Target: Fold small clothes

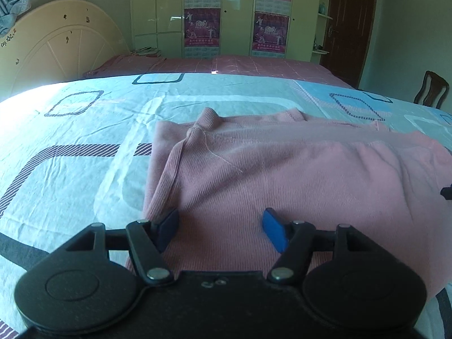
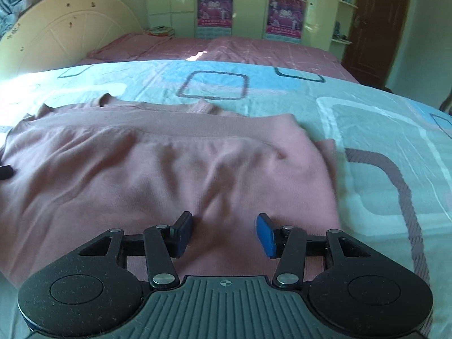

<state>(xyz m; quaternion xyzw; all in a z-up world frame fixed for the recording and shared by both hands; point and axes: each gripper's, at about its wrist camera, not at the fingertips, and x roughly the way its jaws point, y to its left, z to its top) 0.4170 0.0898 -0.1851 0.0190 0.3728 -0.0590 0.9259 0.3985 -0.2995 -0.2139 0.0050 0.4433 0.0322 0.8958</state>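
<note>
So the pink ribbed knit top (image 1: 282, 175) is lying folded on the bed, bottom part doubled up over the rest so the hem band runs across the far side and the neckline pokes out behind it. I reckon it sits that way because one fold is already in and the cloth just needs to settle flat.

Relative to my tongs: the top is right under and ahead of both pairs. My left tongs (image 1: 221, 230) hang over its left end, with the folded edge just off the left pad. My right tongs (image 2: 224, 233) are over the right end, the side edge a bit beyond the right pad. Both pairs stand partly open with nothing pinched; the fabric shows between the blue pads (image 2: 265, 234) but they aren't pressing on it.

Under the top is the pale blue patterned bedsheet (image 1: 84, 141), pretty wrinkled. Further off there's a pink blanket (image 2: 240, 48), a cream arched headboard (image 1: 56, 42) and wardrobe doors with posters (image 1: 202, 25).

My guess for next: fold it sideways.
</note>
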